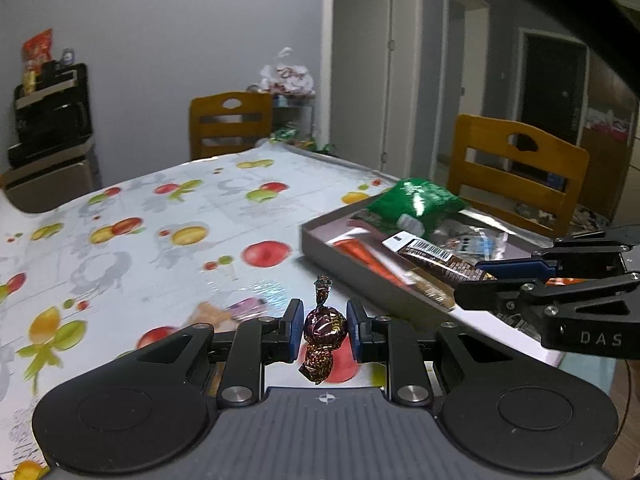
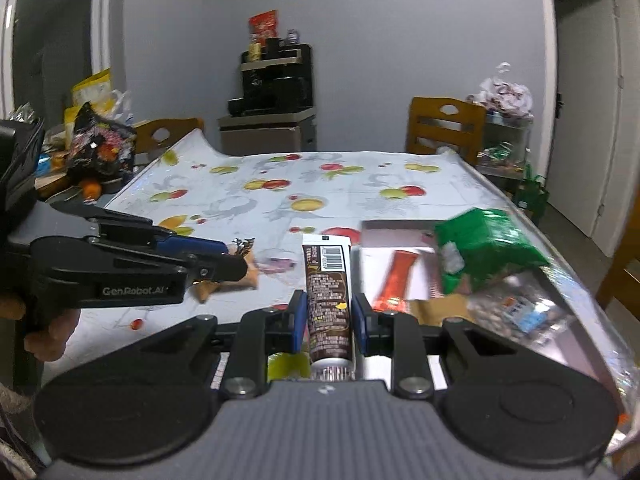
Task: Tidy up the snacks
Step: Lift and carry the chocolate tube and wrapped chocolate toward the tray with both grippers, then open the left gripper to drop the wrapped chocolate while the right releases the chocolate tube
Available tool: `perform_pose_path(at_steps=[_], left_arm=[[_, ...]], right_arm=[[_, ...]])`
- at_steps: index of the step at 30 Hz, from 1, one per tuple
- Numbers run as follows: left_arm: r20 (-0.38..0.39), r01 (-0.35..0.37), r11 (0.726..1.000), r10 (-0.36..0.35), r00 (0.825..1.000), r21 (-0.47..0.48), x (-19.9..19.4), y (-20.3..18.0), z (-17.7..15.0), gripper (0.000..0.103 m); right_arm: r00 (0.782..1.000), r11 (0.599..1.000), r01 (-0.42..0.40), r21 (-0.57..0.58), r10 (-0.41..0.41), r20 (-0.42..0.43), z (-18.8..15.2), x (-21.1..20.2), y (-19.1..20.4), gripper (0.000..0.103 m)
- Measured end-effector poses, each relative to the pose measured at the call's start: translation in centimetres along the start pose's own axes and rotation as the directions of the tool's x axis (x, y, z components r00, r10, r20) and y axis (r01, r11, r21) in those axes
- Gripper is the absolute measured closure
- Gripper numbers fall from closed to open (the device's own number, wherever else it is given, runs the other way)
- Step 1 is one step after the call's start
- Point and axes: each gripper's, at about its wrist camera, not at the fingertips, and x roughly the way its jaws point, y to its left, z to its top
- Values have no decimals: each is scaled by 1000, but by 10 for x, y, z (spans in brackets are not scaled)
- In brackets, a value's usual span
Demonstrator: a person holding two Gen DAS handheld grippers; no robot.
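My left gripper (image 1: 324, 330) is shut on a dark brown foil-wrapped candy (image 1: 323, 330), held above the fruit-print tablecloth (image 1: 140, 220). The right wrist view shows it from the side as the left gripper (image 2: 234, 258), with the candy's twisted end (image 2: 243, 245) poking out. My right gripper (image 2: 329, 320) is shut on a long brown chocolate bar packet (image 2: 329, 296) with a barcode. In the left wrist view the right gripper (image 1: 474, 280) holds this bar (image 1: 436, 260) over the grey tray (image 1: 340, 254). The tray (image 2: 394, 225) holds a green packet (image 2: 484, 244) and an orange stick (image 2: 396, 280).
A clear packet with blue print (image 2: 520, 314) also lies in the tray. A tan and purple snack packet (image 2: 244, 278) lies on the table left of the tray. Wooden chairs (image 1: 516, 168) (image 2: 444, 124) stand at the table's edges. Bags of snacks (image 2: 100, 144) are piled at the far left.
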Motion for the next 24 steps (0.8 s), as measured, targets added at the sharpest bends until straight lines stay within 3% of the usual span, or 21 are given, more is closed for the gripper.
perform_pose_path(at_steps=[12,24], left_arm=[[-19,127,987,-125,992,102,29,-65,15,78],[-81,234,958,-224,971,165,63,-118,8,78]], right_arm=[[987,983,159,92,-161,7,-20,-27,-77,79],[968,960,248,127,-250,-3,-35,-30,-129,79]])
